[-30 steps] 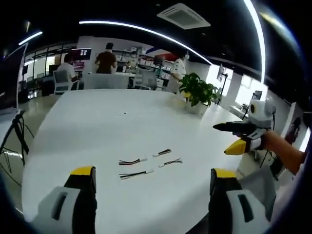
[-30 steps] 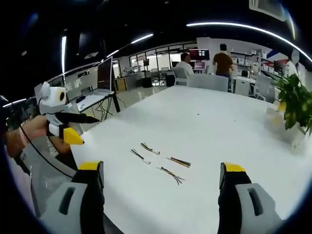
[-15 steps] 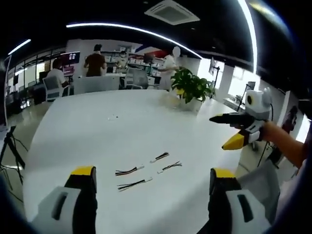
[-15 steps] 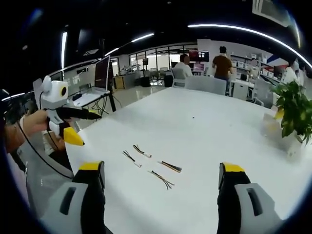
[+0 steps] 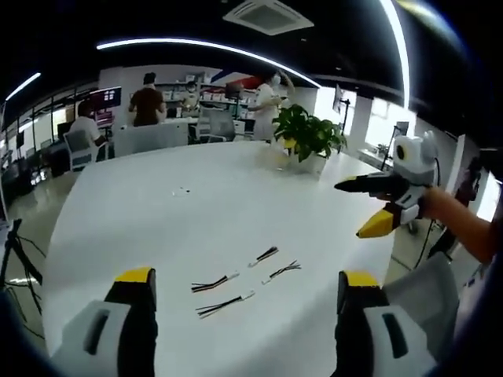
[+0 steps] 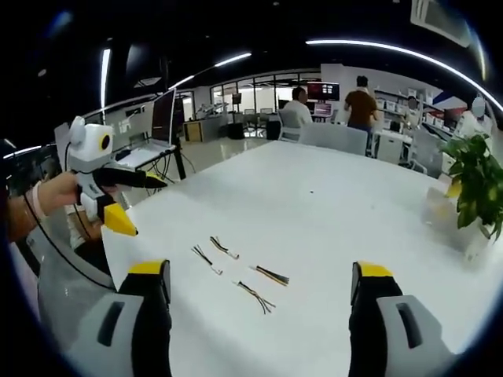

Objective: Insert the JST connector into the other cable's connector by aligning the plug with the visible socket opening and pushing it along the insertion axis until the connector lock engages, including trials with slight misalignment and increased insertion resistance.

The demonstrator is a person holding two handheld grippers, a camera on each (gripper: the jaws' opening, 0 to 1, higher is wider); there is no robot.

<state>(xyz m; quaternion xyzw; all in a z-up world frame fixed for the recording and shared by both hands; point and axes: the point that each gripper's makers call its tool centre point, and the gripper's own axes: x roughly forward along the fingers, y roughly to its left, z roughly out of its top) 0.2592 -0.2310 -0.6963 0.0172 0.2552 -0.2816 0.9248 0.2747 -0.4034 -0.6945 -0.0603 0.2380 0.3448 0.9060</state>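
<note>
1. I had both tongs released, jaws spread wide, grasping nothing: the left tongs [image 5: 245, 284] rose from the bottom of the left gripper view, the right tongs [image 6: 259, 276] from the bottom of the right gripper view.
2. The step in hand, as I judged it, was the approach: nothing was picked up yet, and the cables lay on the white tabletop [image 5: 196, 212] ahead of both tongs.
3. In the left gripper view I counted four short cables in a loose cluster at lower centre: one [image 5: 214, 283] at left, one [image 5: 226, 304] below it, one [image 5: 264, 255] higher, one [image 5: 282, 270] at right.
4. In the right gripper view the same four sat at lower centre: [image 6: 204, 258], [image 6: 223, 247], [image 6: 269, 274], [image 6: 255, 296].
5. Their white ends looked like the connectors, but I could not tell plug from socket; they were too small.
6. To do this well, I judged I should bring each tong down over a different cable, grip close behind the white housing rather than on the loose wires, and lift both clear before aligning.
7. The pairs lay near each other, so I would close on one alone.
8. Elsewhere I counted one potted plant [image 5: 308, 141] at the upper right of the left gripper view.
</note>
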